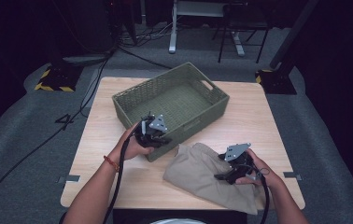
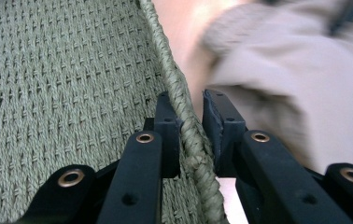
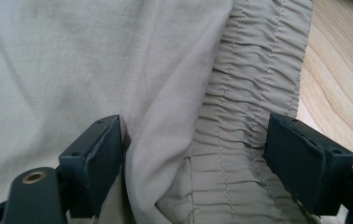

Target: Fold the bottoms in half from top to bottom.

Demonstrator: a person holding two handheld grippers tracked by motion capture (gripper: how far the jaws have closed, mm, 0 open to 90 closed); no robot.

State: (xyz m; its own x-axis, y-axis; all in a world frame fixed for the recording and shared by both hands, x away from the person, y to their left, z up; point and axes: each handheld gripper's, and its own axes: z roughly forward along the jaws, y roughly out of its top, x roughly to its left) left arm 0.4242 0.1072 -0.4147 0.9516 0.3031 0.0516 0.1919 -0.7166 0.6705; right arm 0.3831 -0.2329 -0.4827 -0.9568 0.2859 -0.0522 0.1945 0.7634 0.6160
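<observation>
Dark floor and trailing cables ring a pale wooden worktop [image 1: 258,112]; on it sits a green woven basket [image 1: 174,93], set askew towards the far side, and a beige garment [image 1: 198,175] lies crumpled near the front edge, just beside the basket's near corner; the left tool [image 1: 158,135] straddles the basket's near rim [image 2: 184,116], one jaw inside the wall and one outside, the inner pad touching the braid while a slim gap shows at the outer pad, so no firm grip yet; the right tool [image 1: 226,176] rests on the garment with its jaws spread wide, the gathered waistband [image 3: 240,140] and a loose fold lying between them, unpinched.
</observation>
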